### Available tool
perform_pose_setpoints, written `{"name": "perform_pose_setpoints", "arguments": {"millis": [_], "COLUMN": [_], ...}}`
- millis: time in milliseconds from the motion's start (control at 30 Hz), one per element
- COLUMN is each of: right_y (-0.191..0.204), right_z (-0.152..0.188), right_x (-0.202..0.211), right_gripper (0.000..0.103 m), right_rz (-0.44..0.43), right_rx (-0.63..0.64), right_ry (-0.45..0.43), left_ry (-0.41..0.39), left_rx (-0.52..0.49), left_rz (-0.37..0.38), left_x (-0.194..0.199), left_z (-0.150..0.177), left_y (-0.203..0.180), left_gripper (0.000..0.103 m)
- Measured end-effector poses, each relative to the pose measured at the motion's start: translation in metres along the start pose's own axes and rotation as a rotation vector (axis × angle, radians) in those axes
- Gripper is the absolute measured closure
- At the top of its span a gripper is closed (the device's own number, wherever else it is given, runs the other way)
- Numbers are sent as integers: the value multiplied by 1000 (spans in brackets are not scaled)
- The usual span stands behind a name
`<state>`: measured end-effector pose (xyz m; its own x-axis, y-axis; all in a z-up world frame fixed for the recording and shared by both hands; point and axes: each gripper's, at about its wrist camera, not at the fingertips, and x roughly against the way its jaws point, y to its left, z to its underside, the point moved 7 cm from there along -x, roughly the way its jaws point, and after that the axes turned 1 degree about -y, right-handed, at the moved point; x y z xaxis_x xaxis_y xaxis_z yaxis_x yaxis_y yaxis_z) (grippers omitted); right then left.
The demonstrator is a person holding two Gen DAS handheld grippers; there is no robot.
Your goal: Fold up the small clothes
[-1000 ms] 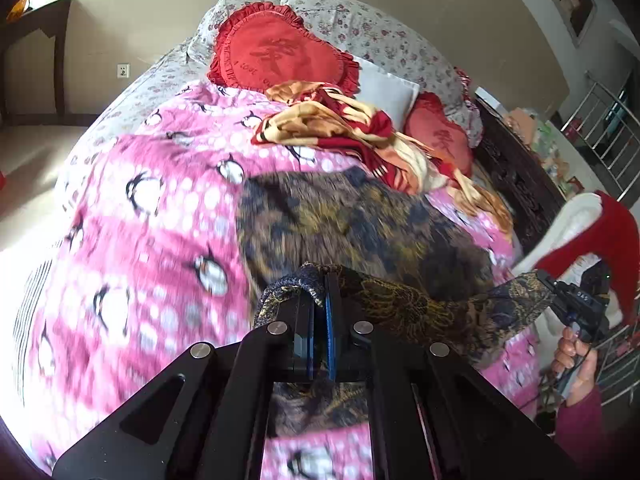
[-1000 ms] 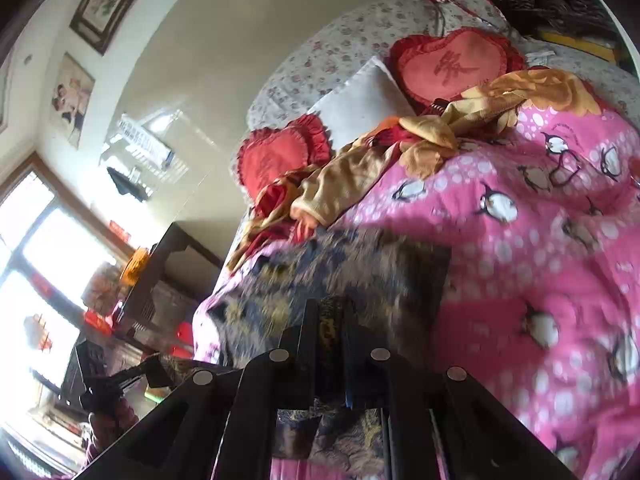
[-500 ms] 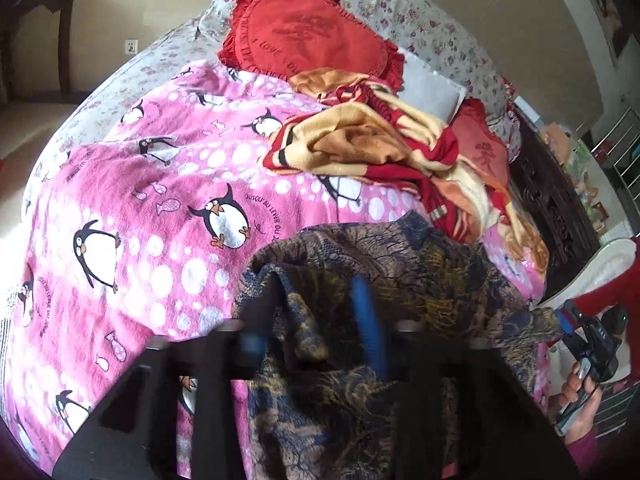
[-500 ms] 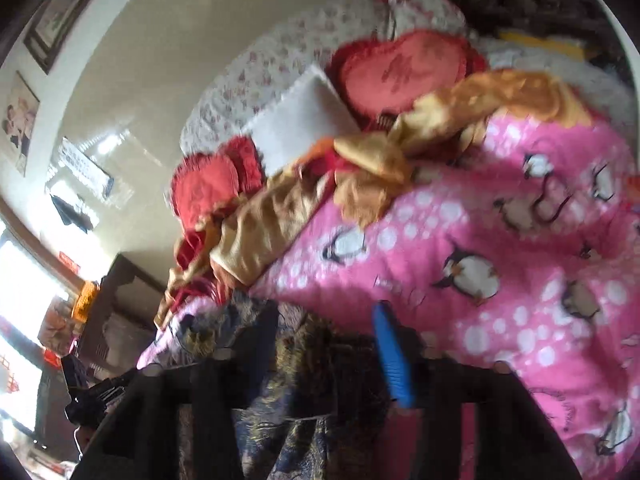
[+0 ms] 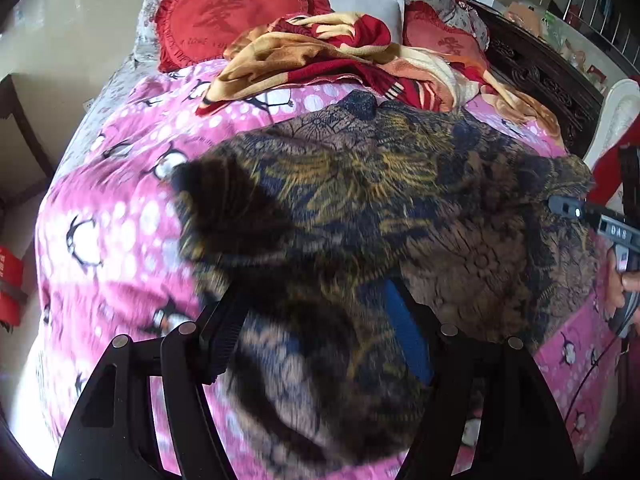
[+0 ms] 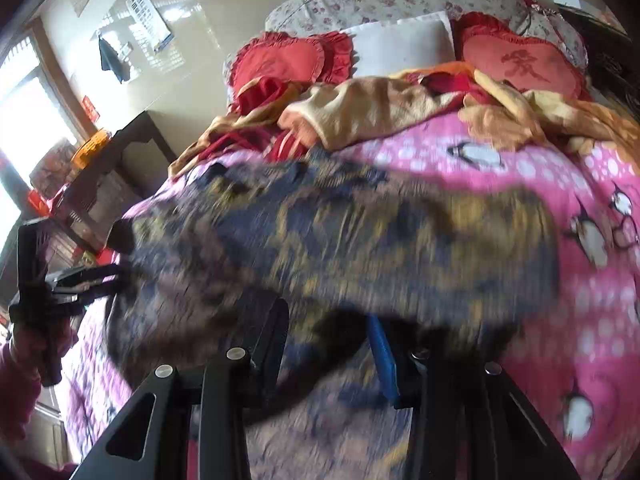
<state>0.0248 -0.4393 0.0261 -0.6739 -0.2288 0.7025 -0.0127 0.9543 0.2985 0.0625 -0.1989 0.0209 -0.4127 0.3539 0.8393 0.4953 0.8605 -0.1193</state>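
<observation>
The dark gold-patterned garment [image 5: 400, 208] lies spread on the pink penguin blanket [image 5: 120, 240]. The left gripper [image 5: 316, 316] has just been opening; the right gripper [image 6: 328, 344] (blurred) stands apart, just narrowing, cloth loose between both.

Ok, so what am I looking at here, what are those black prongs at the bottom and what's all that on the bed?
No robot: a person holds two hand tools, each with two jaws and a wide-angle camera looking along them. One picture comes from the left gripper, the other from the right gripper. On the bed, a pink penguin blanket lies under a dark patterned garment, with a crumpled orange-red blanket and red heart cushions behind. The left jaws have just been opening, the right closing slightly; the garment lies loosely between both pairs, seemingly pinched by neither.
</observation>
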Motion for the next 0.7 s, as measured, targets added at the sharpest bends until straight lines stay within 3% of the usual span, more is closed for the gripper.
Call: {"name": "perform_pose_setpoints", "arguments": {"millis": [167,333,433,567,700], "right_y": [-14,-35,-47,-42,-12], "right_z": [-54,-79,-86,-82,-60], "right_x": [-11,-42,-37,0,1], "right_gripper": [64,64,64,63,63], "right_rz": [50,100,118,58,-34], "right_rx": [-9,-59,-128,-153,-45], "right_ry": [-80,-72,-103,-185,-114], "left_ry": [-43,-123,-145,-213,-223], "left_rx": [62,207,288,269,270], "left_rz": [15,32,69,54,116], "left_x": [-17,-20,-12,13,29], "left_z": [-52,-95,-103,-103,-89], "left_y": [13,37,48,53,50], "left_gripper": [34,34,34,34,34]}}
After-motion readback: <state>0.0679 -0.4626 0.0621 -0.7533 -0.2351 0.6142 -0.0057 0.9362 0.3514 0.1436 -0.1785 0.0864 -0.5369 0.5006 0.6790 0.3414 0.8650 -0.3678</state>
